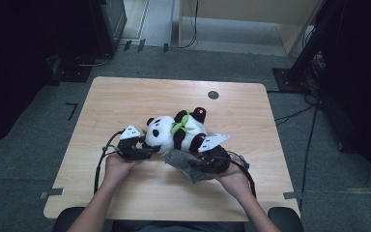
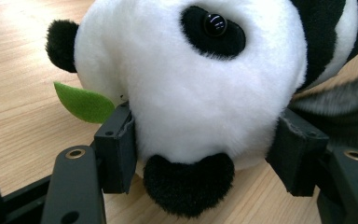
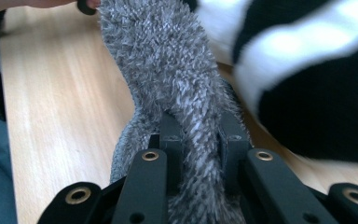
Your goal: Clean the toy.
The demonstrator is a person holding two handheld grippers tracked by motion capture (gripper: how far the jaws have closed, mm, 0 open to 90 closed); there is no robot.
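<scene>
From above, we are watching the left gripper (image 1: 140,147) holding the plush panda (image 1: 176,131) by its head on the wooden table (image 1: 125,96), while the right gripper (image 1: 200,162) is gripping the grey furry cloth (image 1: 181,162) just under the toy. Along the left jaws, we are seeing both pads pressing the panda's white head (image 2: 191,88). Along the right jaws, we are seeing them pinching together on the grey cloth (image 3: 168,70), the panda lying just beside.

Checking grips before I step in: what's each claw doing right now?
Left claw: closed on the plush panda's head.
Right claw: shut on the grey fuzzy cloth.
</scene>
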